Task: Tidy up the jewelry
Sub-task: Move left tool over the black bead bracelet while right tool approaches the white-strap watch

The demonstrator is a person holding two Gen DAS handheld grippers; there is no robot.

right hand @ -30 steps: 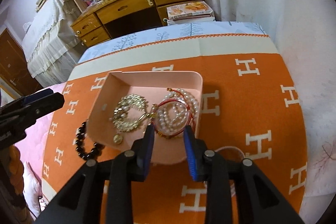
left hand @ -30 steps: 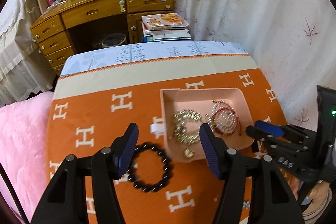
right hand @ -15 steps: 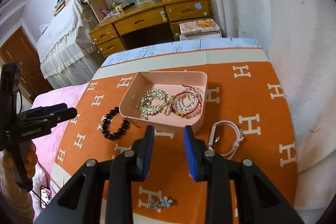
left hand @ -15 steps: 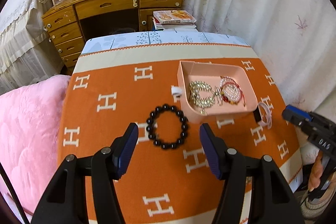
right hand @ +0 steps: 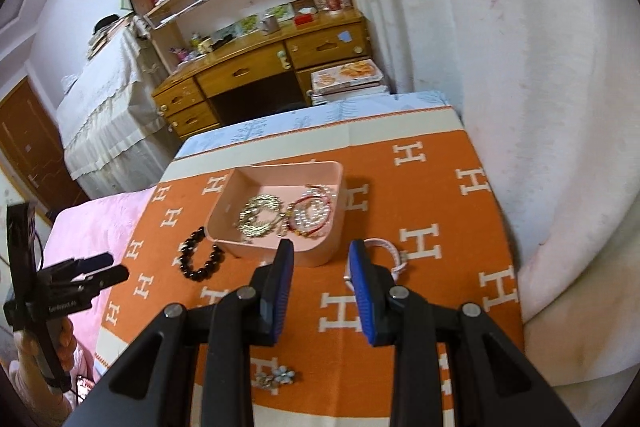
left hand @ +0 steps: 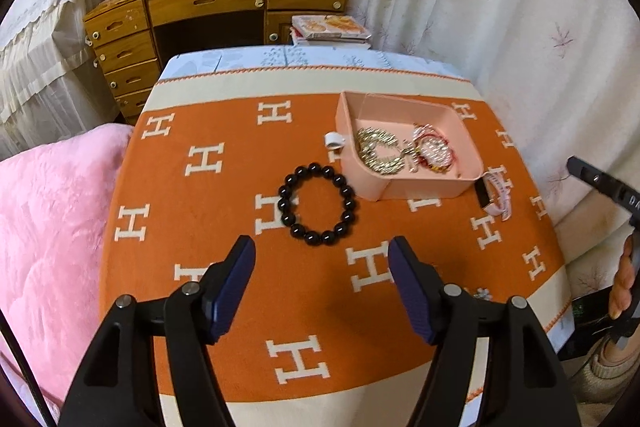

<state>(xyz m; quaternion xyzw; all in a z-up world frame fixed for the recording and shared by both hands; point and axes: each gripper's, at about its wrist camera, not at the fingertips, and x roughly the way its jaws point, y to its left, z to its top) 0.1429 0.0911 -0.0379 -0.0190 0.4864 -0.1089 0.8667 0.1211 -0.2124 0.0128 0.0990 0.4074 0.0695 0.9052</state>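
Note:
A pink tray (left hand: 424, 187) (right hand: 316, 251) on the orange H-pattern cloth holds a gold necklace (left hand: 378, 153) (right hand: 260, 213) and pearl and red bracelets (left hand: 434, 153) (right hand: 314, 213). A black bead bracelet (left hand: 318, 205) (right hand: 200, 255) lies on the cloth left of the tray. A pink watch (left hand: 496, 193) (right hand: 394, 257) lies right of it. A small white ring (left hand: 334, 140) sits by the tray's left wall. A flower brooch (right hand: 278, 377) lies near the front edge. My left gripper (left hand: 322, 283) is open and empty, above the cloth in front of the bead bracelet. My right gripper (right hand: 320, 279) is open and empty, in front of the tray.
A pink blanket (left hand: 48, 227) lies left of the table. A white curtain (left hand: 500, 7) hangs at the right. A wooden desk (left hand: 216, 7) with drawers and a stack of books (left hand: 330, 29) stand behind the table.
Both grippers have pulled back and up from the tray, so more of the table shows. The right gripper's jaws have opened wider. The jewelry has not moved.

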